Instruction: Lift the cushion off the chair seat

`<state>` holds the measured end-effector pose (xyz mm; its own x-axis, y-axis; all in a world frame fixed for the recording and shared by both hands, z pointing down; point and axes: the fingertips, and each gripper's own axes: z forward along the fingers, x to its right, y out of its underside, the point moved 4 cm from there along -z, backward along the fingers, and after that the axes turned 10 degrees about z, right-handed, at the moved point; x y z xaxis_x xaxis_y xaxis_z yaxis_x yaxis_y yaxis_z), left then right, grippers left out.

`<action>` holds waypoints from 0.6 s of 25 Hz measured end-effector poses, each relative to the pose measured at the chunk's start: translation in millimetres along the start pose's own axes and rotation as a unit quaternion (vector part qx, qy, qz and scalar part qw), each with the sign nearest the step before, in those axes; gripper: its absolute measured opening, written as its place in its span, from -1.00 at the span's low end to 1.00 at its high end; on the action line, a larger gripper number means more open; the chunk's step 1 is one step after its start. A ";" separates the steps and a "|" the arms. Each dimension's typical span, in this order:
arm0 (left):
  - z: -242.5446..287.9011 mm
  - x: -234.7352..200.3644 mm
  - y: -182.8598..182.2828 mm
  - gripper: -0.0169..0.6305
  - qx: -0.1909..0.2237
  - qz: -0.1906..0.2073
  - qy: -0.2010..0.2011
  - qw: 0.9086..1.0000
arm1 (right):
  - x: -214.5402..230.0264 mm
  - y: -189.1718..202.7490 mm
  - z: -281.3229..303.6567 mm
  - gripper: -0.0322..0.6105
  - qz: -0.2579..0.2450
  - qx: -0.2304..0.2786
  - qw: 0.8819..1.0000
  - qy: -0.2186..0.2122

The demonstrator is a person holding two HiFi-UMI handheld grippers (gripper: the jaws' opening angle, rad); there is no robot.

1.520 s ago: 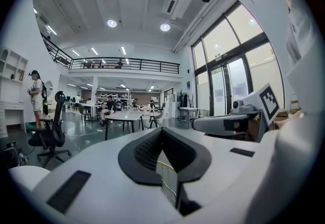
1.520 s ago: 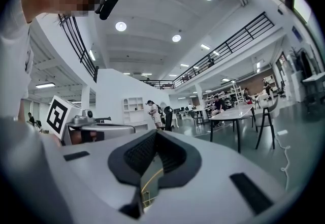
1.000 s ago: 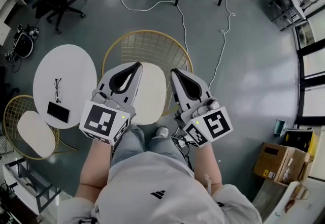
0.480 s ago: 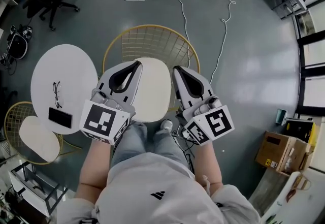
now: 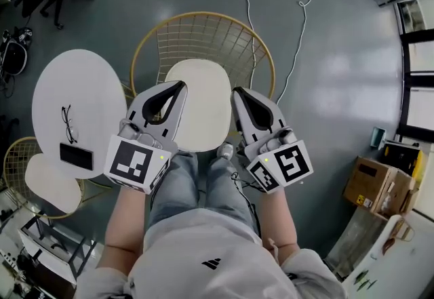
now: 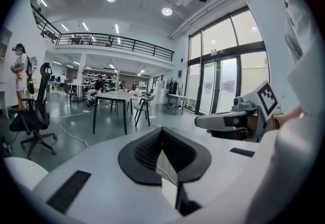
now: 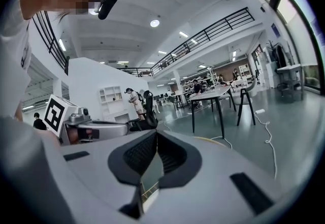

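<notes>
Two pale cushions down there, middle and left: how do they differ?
The middle cushion shows between the left gripper and the right gripper, straight before the person; the left cushion sits off by the round table, near neither. The middle cushion shows larger in the head view. Both are cream, rounded, on gold wire chairs.

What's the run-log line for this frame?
phase: pre-grasp | left gripper: shut, empty | right gripper: shut, empty | cushion: on chair seat, not gripped
</notes>
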<state>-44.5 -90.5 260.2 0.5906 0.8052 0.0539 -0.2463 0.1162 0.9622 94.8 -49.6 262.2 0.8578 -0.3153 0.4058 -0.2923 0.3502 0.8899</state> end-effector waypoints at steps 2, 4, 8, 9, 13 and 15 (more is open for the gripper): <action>-0.3 -5.2 11.6 -0.91 -0.002 -0.006 0.009 1.000 | -0.5 10.2 9.1 -0.86 0.002 -0.007 1.000 0.004; -1.1 -7.1 23.7 -0.91 -0.003 -0.016 0.016 1.000 | -0.1 22.1 15.6 -0.86 0.003 -0.015 1.000 0.007; 2.0 -1.0 51.2 -0.91 -0.013 -0.032 0.028 0.999 | 6.4 47.1 21.2 -0.86 0.009 -0.031 0.999 0.011; 4.0 -0.1 58.7 -0.91 -0.016 -0.035 0.030 0.999 | 9.1 53.3 23.3 -0.86 0.010 -0.034 0.999 0.012; 8.9 8.0 88.4 -0.91 -0.037 -0.053 0.033 0.997 | 20.2 81.0 26.2 -0.86 0.017 -0.052 0.998 0.018; 9.0 13.1 101.1 -0.91 -0.047 -0.064 0.035 0.996 | 23.1 94.1 24.7 -0.86 0.023 -0.064 0.998 0.020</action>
<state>-54.8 -73.4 360.5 0.5683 0.8180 -0.0891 -0.2460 0.2722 0.9303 76.7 -45.7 360.5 0.8617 -0.2621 0.4345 -0.2774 0.4736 0.8359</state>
